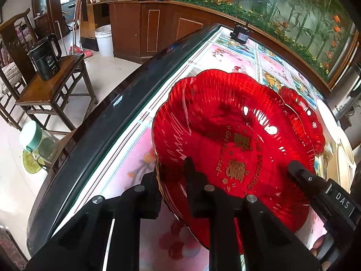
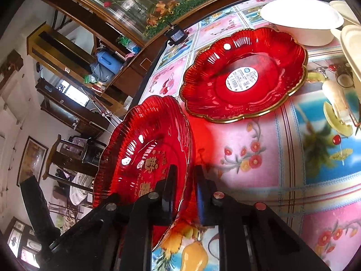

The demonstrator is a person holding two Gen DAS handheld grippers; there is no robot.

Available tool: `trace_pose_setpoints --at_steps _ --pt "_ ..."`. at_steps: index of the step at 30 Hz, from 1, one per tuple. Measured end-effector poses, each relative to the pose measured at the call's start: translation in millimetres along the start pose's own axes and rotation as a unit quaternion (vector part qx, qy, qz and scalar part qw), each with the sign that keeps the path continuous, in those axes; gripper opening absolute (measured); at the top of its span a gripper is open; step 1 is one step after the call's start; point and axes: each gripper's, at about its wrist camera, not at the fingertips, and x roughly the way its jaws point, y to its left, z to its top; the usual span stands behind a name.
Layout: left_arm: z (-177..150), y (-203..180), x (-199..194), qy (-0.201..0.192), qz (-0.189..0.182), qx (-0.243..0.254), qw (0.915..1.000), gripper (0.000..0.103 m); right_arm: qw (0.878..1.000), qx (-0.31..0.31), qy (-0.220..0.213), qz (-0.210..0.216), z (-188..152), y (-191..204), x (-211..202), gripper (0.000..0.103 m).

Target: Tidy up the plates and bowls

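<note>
A red glass plate with gold lettering (image 1: 237, 140) is held tilted above the table by both grippers. My left gripper (image 1: 172, 176) is shut on its near rim. My right gripper (image 2: 185, 180) is shut on its opposite rim; its black finger (image 1: 302, 174) shows at the right of the left wrist view. The same plate (image 2: 144, 149) stands steeply tilted in the right wrist view. A second red plate with a gold rim and a white sticker (image 2: 243, 74) lies flat on the table beyond it; its edge (image 1: 300, 113) shows behind the held plate.
The table (image 2: 259, 180) has a flowery cloth under glass. A white bowl (image 2: 300, 20) and white dishes (image 2: 352, 43) sit at the far right. A small black device (image 1: 240, 35) sits at the far table edge. A chair with a black kettle (image 1: 45, 58) stands left of the table.
</note>
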Motion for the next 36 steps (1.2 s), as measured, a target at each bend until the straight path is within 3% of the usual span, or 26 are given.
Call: trace_pose_setpoints --at_steps 6,14,19,25,28,31,33,35,36 --pt "-14.6 10.5 -27.3 -0.014 0.007 0.009 0.9998 0.015 1.000 -0.026 -0.005 -0.002 -15.2 12.9 -12.8 0.014" --pt "-46.8 30.3 -63.6 -0.025 0.012 0.028 0.9992 0.015 0.998 -0.067 -0.017 0.006 -60.4 29.6 -41.0 0.014" --pt "-58.0 40.4 -63.4 -0.019 0.016 0.023 0.9994 0.015 0.997 -0.083 -0.008 -0.001 -81.4 39.9 -53.6 0.014" --pt "-62.9 50.7 -47.5 -0.003 0.020 0.010 0.9997 0.016 0.997 -0.079 0.012 -0.012 -94.7 40.3 -39.8 0.014" --pt "-64.3 49.1 -46.8 -0.005 0.023 0.018 0.9996 0.018 0.997 -0.077 0.013 -0.008 -94.9 39.3 -35.8 0.018" --pt "-67.6 46.6 -53.8 -0.008 0.033 0.027 0.9991 0.019 0.996 -0.084 0.014 0.002 -95.0 42.3 -39.8 0.028" --pt "-72.1 46.5 -62.3 -0.021 0.045 0.038 0.9981 0.032 0.995 -0.097 0.008 0.002 -94.8 44.6 -46.2 0.054" --pt "-79.8 45.3 -76.5 -0.046 0.067 0.057 0.9950 0.065 0.994 -0.111 -0.006 -0.003 -94.2 46.3 -57.2 0.062" --pt "-84.7 44.6 -85.0 -0.062 0.078 0.067 0.9927 0.069 0.993 -0.117 -0.013 0.001 -94.3 46.2 -63.0 0.062"
